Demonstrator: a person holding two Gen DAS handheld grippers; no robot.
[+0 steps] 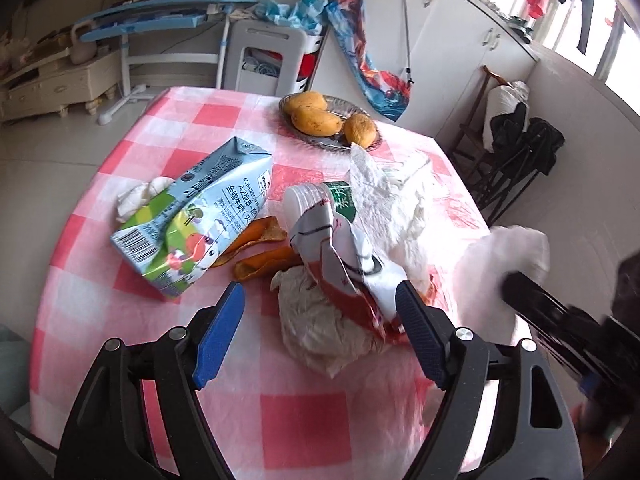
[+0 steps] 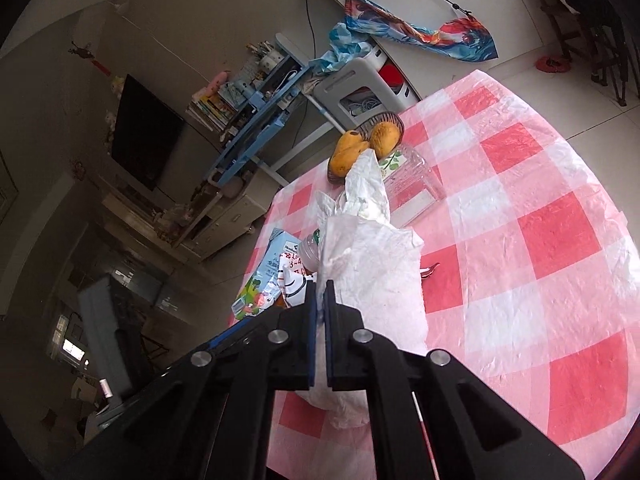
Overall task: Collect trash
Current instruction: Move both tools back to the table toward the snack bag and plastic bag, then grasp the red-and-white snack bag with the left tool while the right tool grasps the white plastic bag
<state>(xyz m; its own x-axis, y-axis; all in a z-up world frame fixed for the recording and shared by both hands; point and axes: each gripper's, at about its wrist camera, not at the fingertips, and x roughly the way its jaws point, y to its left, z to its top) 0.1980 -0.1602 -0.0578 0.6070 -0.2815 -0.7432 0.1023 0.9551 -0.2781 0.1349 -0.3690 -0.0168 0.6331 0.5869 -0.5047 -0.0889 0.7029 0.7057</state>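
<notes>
Trash collection barely begun: most litter lies loose on the table.

Left wrist view: the left gripper [image 1: 320,320], fingers spread, hovers over a crumpled wrapper [image 1: 344,272] and wadded paper [image 1: 316,320]; milk carton [image 1: 192,216], orange peel [image 1: 260,256] and plastic bottle [image 1: 308,204] lie uncollected on the table [image 1: 304,420]. Right wrist view: the right gripper [image 2: 319,300] has its fingers pressed together, pinching a white bag [image 2: 372,272], judged the collecting bag.
</notes>
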